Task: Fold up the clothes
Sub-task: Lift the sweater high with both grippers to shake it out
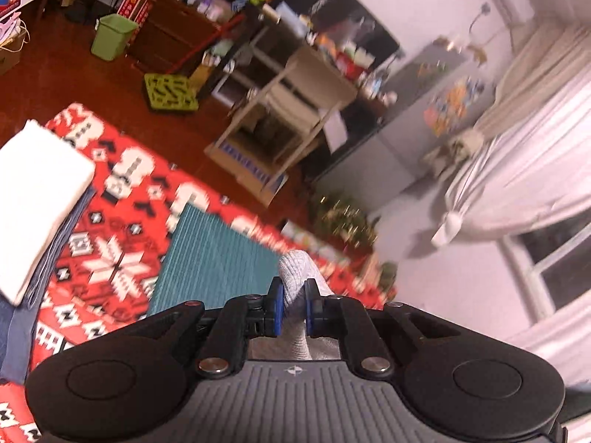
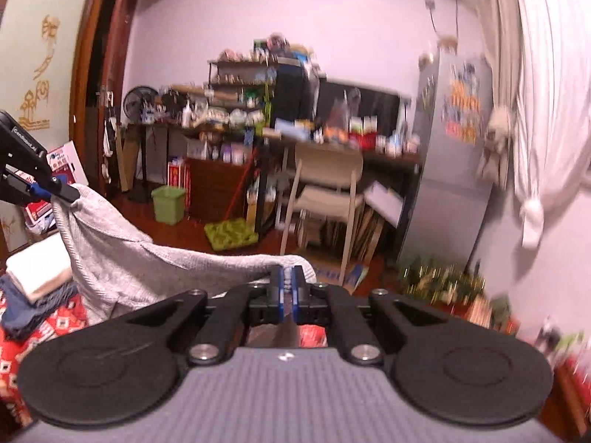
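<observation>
Currently my left gripper [image 1: 294,306] and right gripper [image 2: 287,288] each clamp the grey garment [image 2: 122,258]
It hangs stretched between them, raised above the red patterned blanket [image 1: 122,192]

Below you lies a red blanket with a white-and-black geometric snowflake pattern [image 1: 122,221], spread as the surface that carries the clothes. On it you have a teal ribbed folded cloth [image 1: 210,258] lying flat, and near it, toward your left, a stack with a white folded garment [image 1: 37,192] on top of blue folded clothes [image 1: 55,254].
</observation>
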`<state>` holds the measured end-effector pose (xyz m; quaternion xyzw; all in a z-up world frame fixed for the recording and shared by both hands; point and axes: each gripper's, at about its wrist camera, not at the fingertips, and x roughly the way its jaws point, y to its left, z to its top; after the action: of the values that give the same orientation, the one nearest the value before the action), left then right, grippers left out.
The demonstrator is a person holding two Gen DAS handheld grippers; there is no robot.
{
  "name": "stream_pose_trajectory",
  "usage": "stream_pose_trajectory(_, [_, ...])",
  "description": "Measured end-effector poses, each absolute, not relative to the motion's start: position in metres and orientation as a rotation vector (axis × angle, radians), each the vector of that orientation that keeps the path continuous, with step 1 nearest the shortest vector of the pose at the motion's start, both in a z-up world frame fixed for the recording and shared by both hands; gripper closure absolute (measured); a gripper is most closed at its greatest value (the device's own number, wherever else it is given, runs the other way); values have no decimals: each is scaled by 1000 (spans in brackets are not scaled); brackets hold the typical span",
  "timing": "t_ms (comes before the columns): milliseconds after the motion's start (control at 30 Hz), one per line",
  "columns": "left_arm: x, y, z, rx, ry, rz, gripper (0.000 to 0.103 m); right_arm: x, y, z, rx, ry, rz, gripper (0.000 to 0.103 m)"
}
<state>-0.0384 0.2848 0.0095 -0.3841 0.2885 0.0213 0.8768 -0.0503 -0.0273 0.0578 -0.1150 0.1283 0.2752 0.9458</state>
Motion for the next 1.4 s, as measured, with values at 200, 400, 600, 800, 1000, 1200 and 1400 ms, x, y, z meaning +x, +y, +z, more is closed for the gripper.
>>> stream_pose_trajectory(200, [-37, 284, 74, -761, 462, 17, 92, -44, -18, 127, -261, 143, 544, 99])
stream_pose_trajectory(400, [-48, 277, 134, -680, 335, 12, 92, -55, -14, 183, -261, 53, 541, 99])
stream_pose_trajectory(600, [-79, 268, 161, -639, 260, 9, 92, -87, -23, 211, -232, 5, 551, 99])
stream_pose_trajectory(800, [-120, 257, 175, -640, 219, 6, 92, -150, -35, 240, -251, -68, 554, 99])
stream_pose_trajectory(1000, [-160, 248, 186, -631, 188, -14, 92, -204, -46, 250, -253, -85, 569, 99])
stream_pose_trajectory(1200, [-153, 247, 150, -648, 267, -10, 92, -204, -43, 208, -247, 22, 586, 99])
stream_pose_trajectory(1400, [-108, 261, 68, -661, 380, 35, 92, -147, -14, 118, -268, 205, 598, 100])
